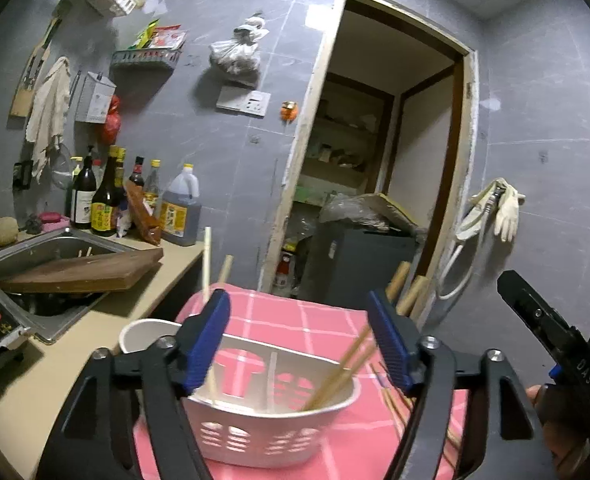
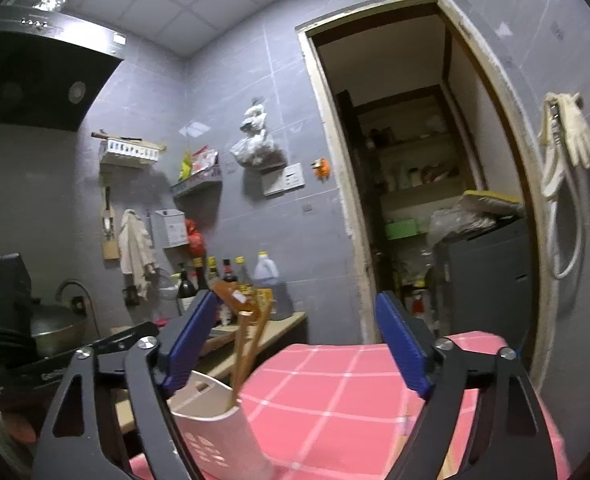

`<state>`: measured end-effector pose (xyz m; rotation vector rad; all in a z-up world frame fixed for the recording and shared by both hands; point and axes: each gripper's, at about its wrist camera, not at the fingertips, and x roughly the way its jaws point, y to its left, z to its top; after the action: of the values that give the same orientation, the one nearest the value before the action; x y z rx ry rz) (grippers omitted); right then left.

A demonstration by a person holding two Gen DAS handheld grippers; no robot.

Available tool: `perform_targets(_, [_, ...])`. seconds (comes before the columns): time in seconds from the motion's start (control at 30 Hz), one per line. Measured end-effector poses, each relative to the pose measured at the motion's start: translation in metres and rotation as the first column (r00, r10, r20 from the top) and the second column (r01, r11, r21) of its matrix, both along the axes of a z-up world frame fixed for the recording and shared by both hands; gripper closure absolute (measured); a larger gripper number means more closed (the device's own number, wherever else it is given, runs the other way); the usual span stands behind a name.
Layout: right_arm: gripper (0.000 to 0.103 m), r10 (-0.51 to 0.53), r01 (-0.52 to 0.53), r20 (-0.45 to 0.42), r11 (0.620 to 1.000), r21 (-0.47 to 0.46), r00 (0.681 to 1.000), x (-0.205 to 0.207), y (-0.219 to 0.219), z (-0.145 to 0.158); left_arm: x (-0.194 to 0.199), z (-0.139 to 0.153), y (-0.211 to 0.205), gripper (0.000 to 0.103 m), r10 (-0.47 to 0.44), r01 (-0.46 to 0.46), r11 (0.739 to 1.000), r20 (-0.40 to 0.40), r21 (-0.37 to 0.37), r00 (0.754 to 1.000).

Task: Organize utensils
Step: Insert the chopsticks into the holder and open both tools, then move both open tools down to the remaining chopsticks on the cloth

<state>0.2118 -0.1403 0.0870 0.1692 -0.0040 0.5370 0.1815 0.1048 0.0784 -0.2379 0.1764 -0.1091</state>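
From the left wrist view, the left gripper [image 1: 299, 340] stood with its ribbed blue pads wide apart and nothing pressed between them, looking down over a white plastic utensil caddy [image 1: 271, 420] that sat on a pink checked cloth [image 1: 295, 316]. The caddy was oval, smooth-walled, pierced with slots low on its front and split by a thin divider; a bundle of wooden chopsticks [image 1: 339, 376] leaned in its right compartment, while a single pale stick [image 1: 207, 264] rose from the left one behind the pad. A white bowl [image 1: 143, 336] sat just beside the caddy at the cloth's left edge, and more thin sticks [image 1: 395, 404] lay on the cloth to the right, partly hidden by the finger. Thick wooden handles [image 1: 411, 292] stuck up past the far right pad; what held them could not be told. From the right wrist view, the right gripper [image 2: 299, 344] was likewise spread open and empty, its jaws framing bare pink cloth [image 2: 335, 392], with the caddy [image 2: 215, 432] low at the left and chopsticks [image 2: 247, 344] slanting out of it. The step in hand looked like a release after dropping pieces into the caddy, both tools free. The next move would probably call for reaching to the loose sticks on the cloth, closing lightly on their slim, smooth, slippery shafts and tipping them upright into a compartment without knocking the light caddy.
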Motion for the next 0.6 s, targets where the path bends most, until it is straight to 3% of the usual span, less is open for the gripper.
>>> perform_targets(0.2, [0.000, -0.071, 0.071, 0.007, 0.997, -0.025, 0.997, -0.017, -0.035, 0.001, -0.013, 0.002, -0.032, 0.015, -0.031, 0.031, 1.000, 0.023, 0.008, 0.999])
perform_targets(0.33, [0.000, -0.125, 0.125, 0.002, 0.990, -0.063, 0.992, -0.024, -0.058, -0.001, -0.017, -0.001, -0.050, 0.008, -0.054, 0.054, 0.998, 0.020, 0.019, 0.998])
perform_targets(0.6, [0.000, -0.205, 0.196, -0.060, 0.971, -0.135, 0.977, -0.018, -0.092, -0.016, -0.009, -0.019, -0.092, 0.007, -0.122, 0.125, 0.990, -0.052, 0.058, 0.991])
